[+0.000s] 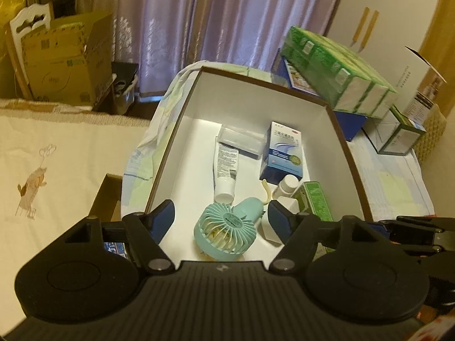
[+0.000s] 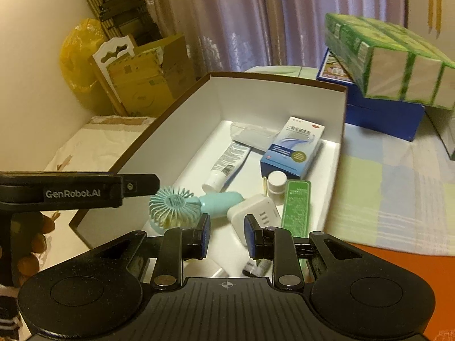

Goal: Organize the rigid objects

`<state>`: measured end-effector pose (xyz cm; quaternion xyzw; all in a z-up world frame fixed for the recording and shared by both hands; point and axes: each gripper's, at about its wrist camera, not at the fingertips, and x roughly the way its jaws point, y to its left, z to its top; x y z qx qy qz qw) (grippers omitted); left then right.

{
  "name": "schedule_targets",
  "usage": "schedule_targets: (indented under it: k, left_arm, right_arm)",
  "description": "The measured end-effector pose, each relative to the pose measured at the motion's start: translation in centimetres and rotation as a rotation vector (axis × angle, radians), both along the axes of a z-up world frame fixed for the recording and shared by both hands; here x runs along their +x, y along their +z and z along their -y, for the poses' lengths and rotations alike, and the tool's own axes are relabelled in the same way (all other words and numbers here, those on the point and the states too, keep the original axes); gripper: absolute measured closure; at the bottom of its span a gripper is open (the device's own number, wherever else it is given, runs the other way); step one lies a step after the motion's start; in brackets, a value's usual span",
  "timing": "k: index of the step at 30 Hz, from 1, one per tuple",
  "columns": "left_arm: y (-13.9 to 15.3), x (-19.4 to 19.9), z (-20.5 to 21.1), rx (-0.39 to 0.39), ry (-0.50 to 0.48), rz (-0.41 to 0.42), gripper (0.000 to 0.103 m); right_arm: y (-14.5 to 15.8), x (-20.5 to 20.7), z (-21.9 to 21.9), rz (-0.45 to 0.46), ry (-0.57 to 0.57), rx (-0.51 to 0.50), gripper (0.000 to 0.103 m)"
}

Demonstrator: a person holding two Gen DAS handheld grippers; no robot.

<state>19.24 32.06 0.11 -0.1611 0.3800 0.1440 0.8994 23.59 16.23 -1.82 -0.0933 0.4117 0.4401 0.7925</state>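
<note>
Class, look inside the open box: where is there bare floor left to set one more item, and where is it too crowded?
Bare floor runs along the left wall of the box, beside the tube and behind the fan. The right side is crowded: blue carton, white bottle, green box and white adapter sit close together.

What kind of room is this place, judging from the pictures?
Probably a home bedroom: purple curtains, a bed with an embroidered cover, and a storage box of toiletries on a cloth-covered table.
</note>
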Motion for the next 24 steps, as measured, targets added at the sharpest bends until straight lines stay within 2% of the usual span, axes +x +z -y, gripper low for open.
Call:
schedule_targets:
  k: [2,4,6,9,14,18,24]
  left_arm:
    - [0.3,-0.6,0.4,0.012,-0.021,0.016,0.033]
    - [0.7,-1.0,0.9,0.02,-0.043,0.031,0.032]
    - [1.0,-1.4,1.4,0.026,-0.07,0.046,0.031]
    - [1.6,-2.1,2.4,0.046,-0.11,0.066,0.028]
    - [2.6,-3.6,4.5,0.092,-0.173,0.1,0.028]
    - [3.5,-5.2,6.1,0.098,-0.193,0.136,0.027]
    - [3.9,-7.2,9.0,0.098,-0.2,0.122,0.027]
  right_arm:
    - [0.3,-0.5,0.8,0.006,-0.014,0.006,0.077]
    - [0.5,-1.2,1.6,0.013,-0.027,0.017,0.071]
    - [0.9,-1.8,2.5,0.024,-0.044,0.035,0.055]
    - [1.5,-2.8,3.8,0.045,-0.073,0.058,0.042]
    - [2.4,-3.9,5.6,0.066,-0.104,0.069,0.038]
    - [3.0,-4.9,7.0,0.086,-0.108,0.073,0.038]
    - [3.7,-5.9,10.0,0.097,-0.114,0.086,0.037]
